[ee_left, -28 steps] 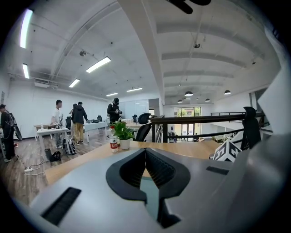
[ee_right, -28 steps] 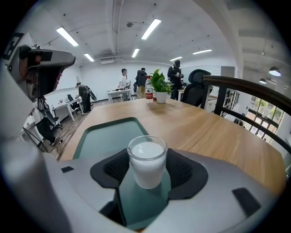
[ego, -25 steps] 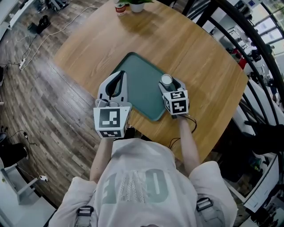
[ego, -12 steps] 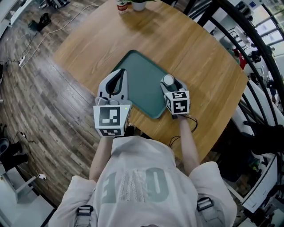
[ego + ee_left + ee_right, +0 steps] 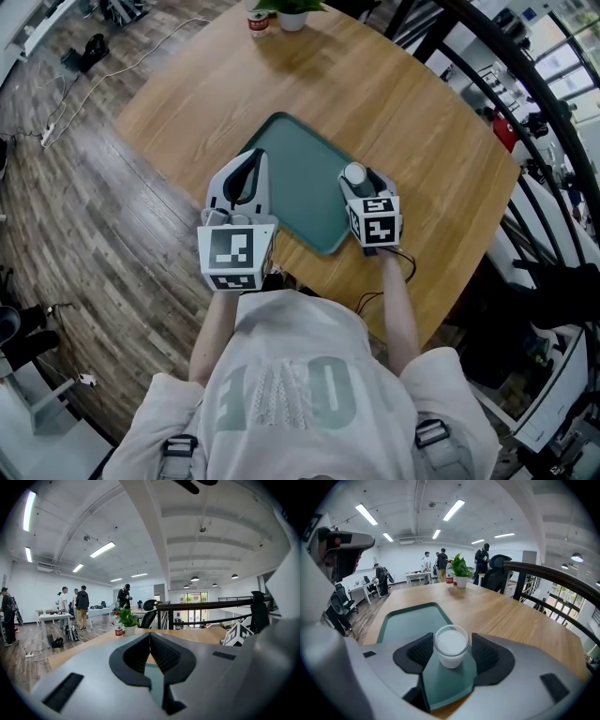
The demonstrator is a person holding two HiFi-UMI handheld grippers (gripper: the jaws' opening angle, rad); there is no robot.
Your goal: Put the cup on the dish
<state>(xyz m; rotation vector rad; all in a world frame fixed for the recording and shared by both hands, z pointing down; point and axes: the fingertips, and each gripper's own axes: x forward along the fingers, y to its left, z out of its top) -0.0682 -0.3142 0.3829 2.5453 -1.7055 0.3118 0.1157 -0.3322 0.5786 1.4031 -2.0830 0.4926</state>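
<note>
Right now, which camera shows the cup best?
The right gripper view: the cup sits close up between its jaws. The head view shows only its top; the left gripper view misses it.

Your left gripper point(image 5: 253, 159) has its jaws closed tip to tip with nothing in between, pointing away from you. Your right gripper point(image 5: 356, 176) has its jaws pressed on both sides of the cup point(image 5: 451, 646). Both forearms reach straight forward, with the grippers side by side and apart.
</note>
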